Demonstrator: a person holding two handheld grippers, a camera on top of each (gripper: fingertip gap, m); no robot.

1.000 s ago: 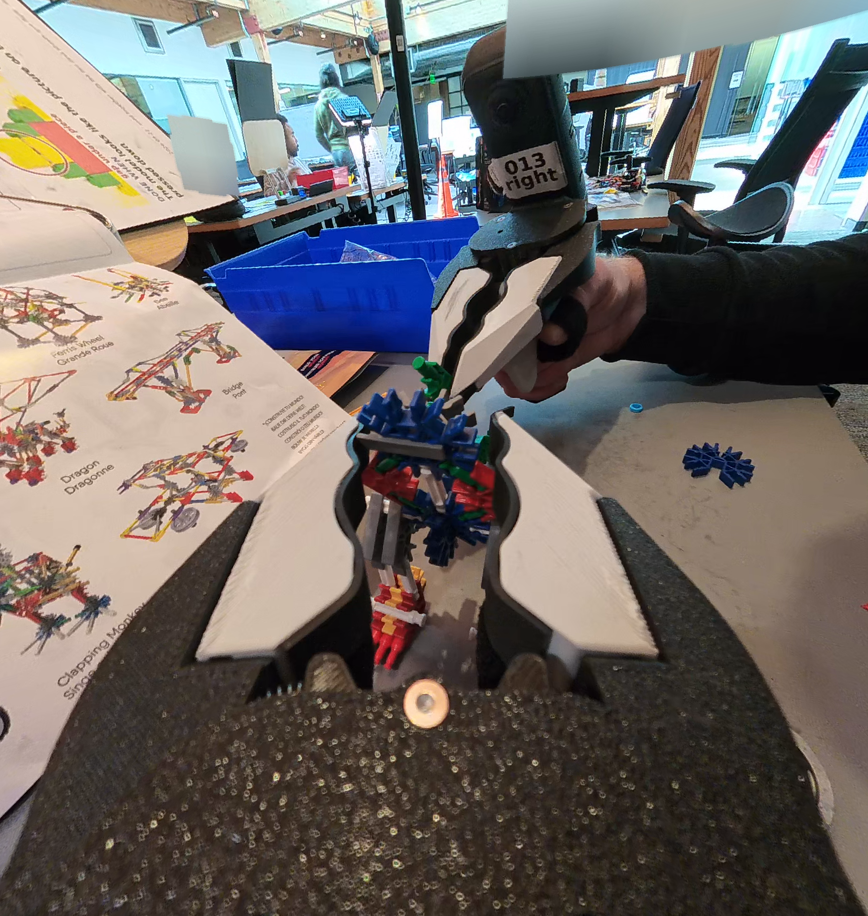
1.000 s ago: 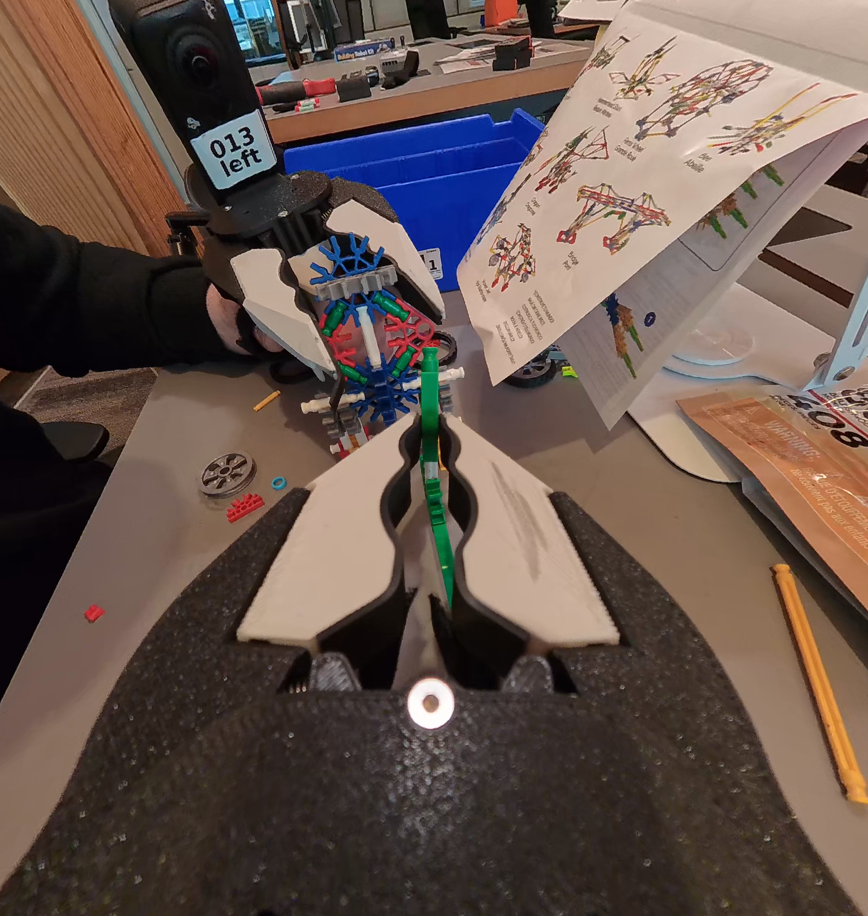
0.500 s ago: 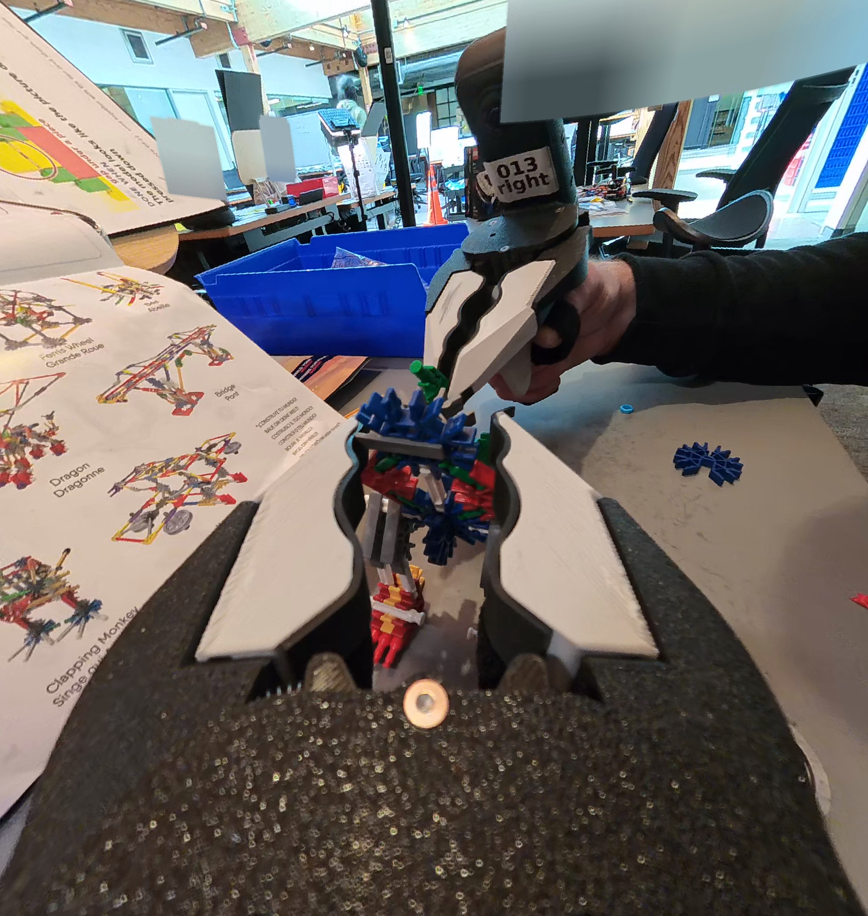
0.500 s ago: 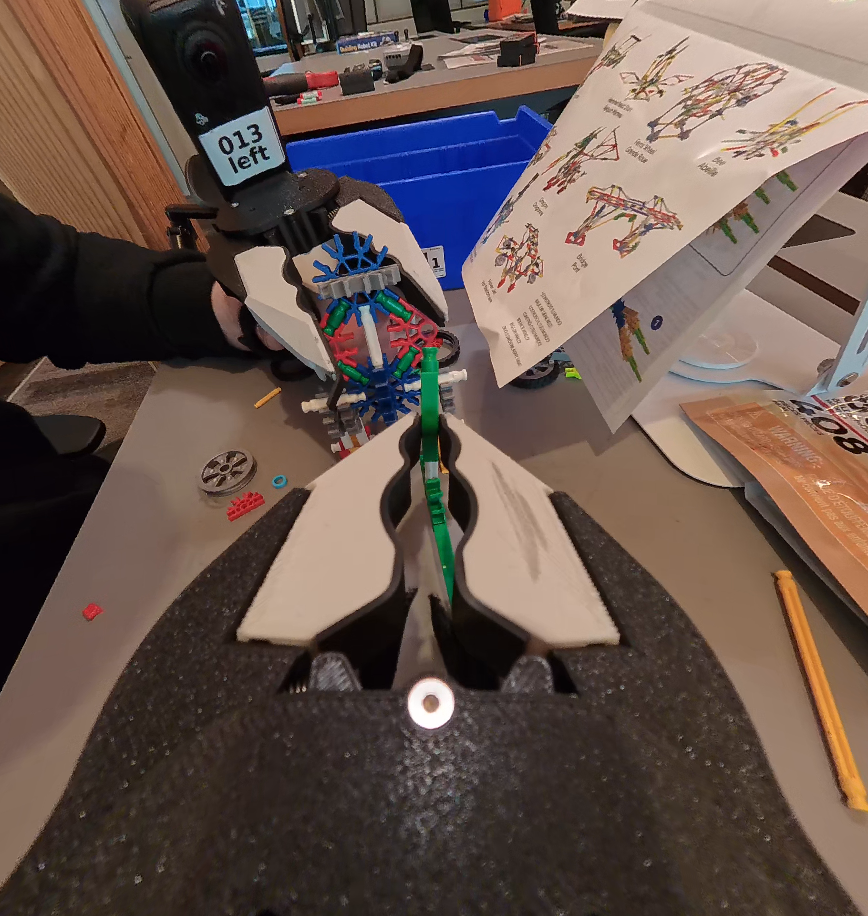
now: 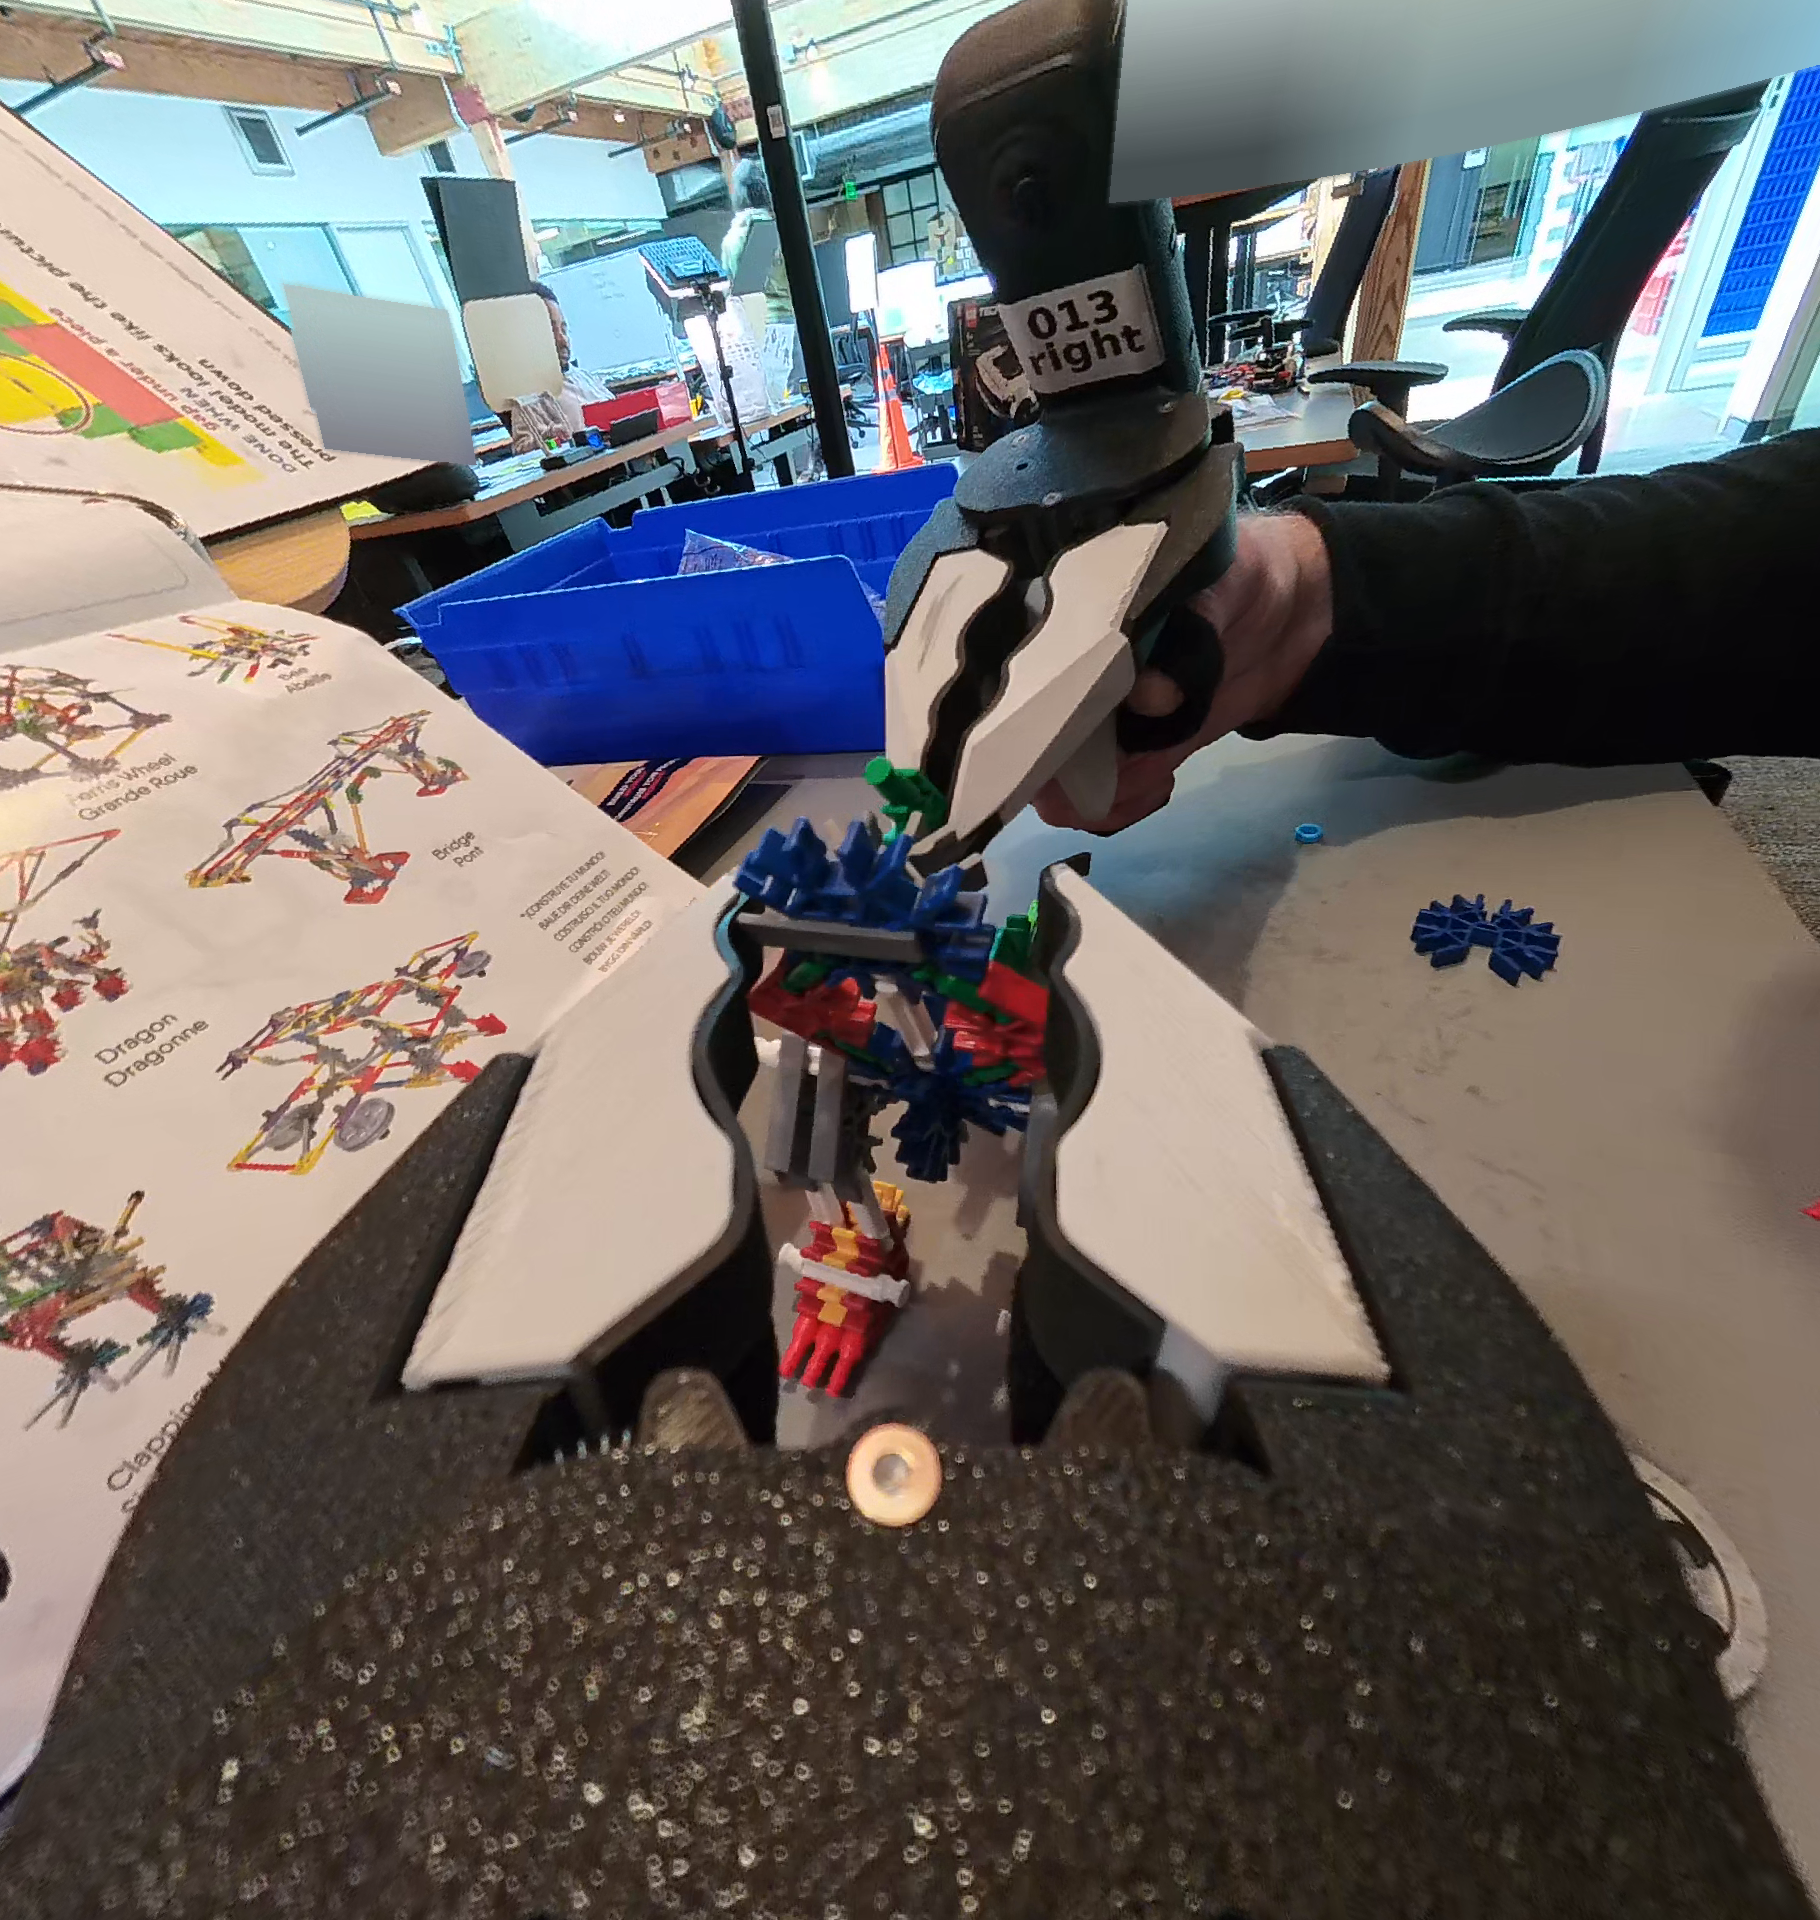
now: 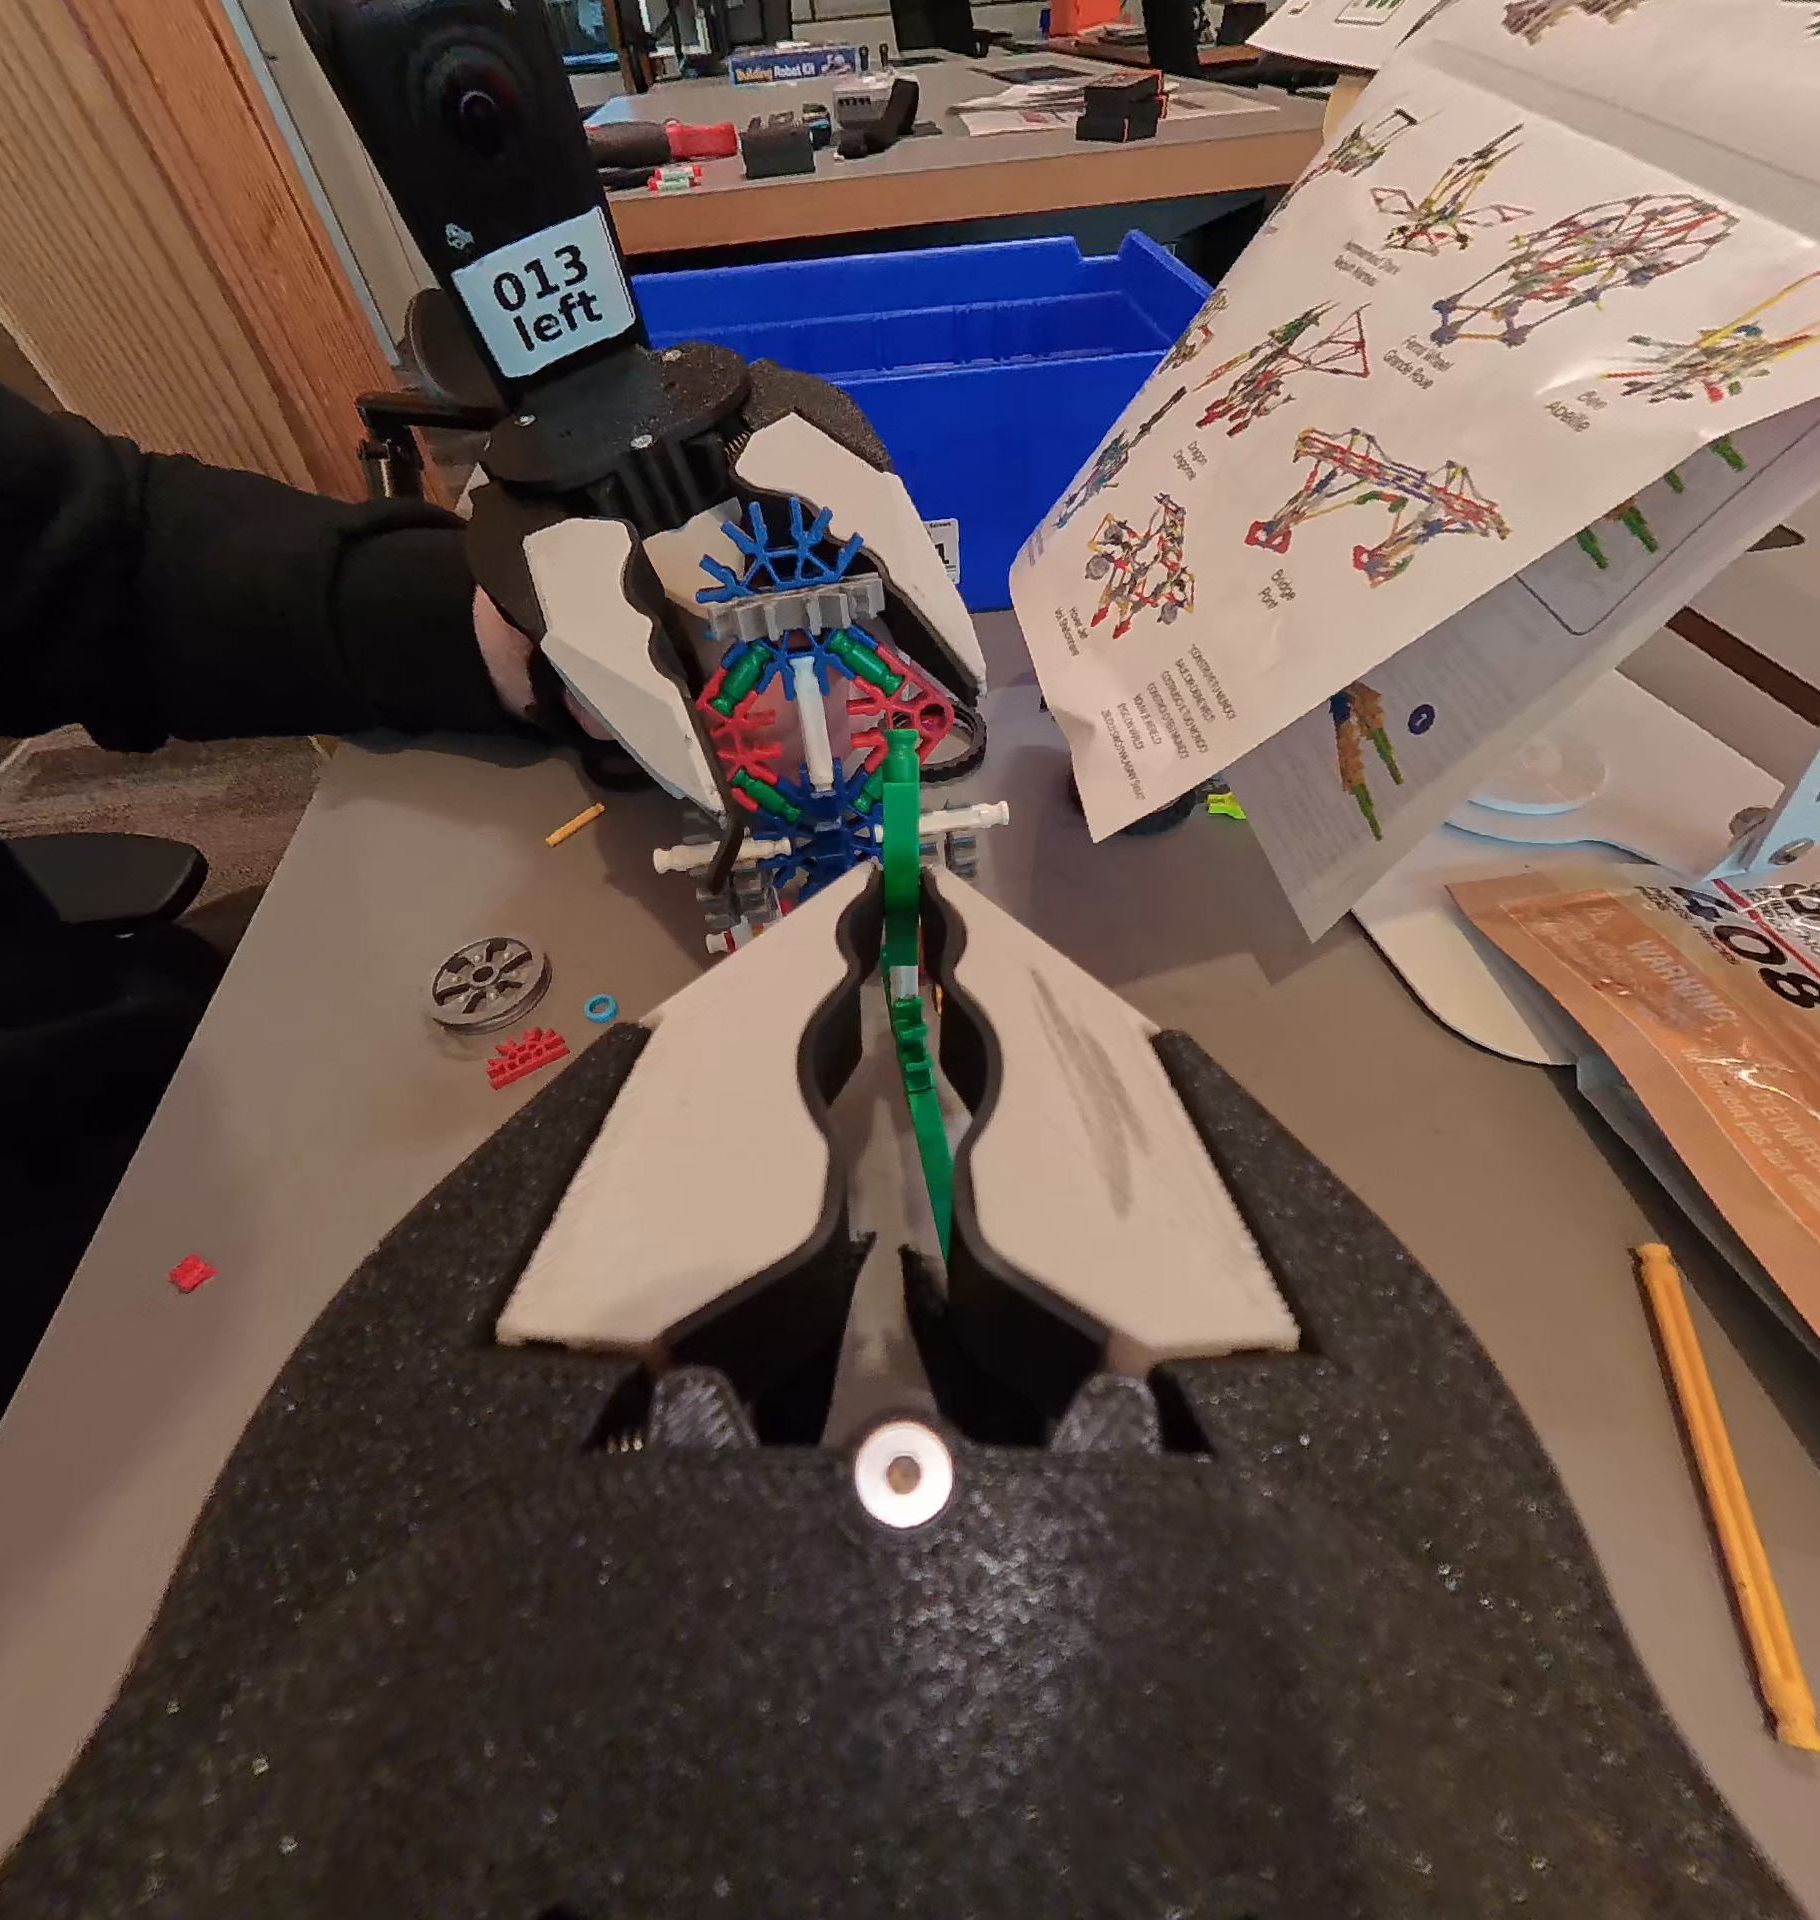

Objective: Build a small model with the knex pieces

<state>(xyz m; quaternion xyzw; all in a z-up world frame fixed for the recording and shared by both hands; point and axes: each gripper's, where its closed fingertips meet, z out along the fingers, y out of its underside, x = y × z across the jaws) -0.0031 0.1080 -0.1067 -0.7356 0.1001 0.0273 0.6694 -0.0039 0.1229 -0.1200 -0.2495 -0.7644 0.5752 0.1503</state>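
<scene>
Between my left gripper's [image 5: 890, 914] white fingers, at the middle of the grey tabletop [image 5: 1508, 1091], I am clamping a many-coloured toy model of snap-together plastic rods and snowflake-shaped connectors [image 5: 885, 1039]; its foot is resting on the table, which I judge is keeping it steady for fitting. My right gripper [image 6: 898, 894] is pinching a slim green plastic rod piece [image 6: 901, 831] and is holding its tip against the model's upper right side, at about one o'clock from the blue hub.

At nine o'clock of the model in the right wrist view, a grey spoked wheel [image 6: 490, 982], a small blue ring [image 6: 599, 1006] and a red toothed connector [image 6: 527, 1055] are lying loose. A blue plastic bin [image 6: 947, 353] is sitting at twelve o'clock. At two o'clock a printed instruction sheet [image 6: 1405, 468] showing pictured builds is hanging propped, probably for reference. A yellow rod [image 6: 1727, 1496] is lying at four o'clock. Both grippers are bearing white stickers with writing.
</scene>
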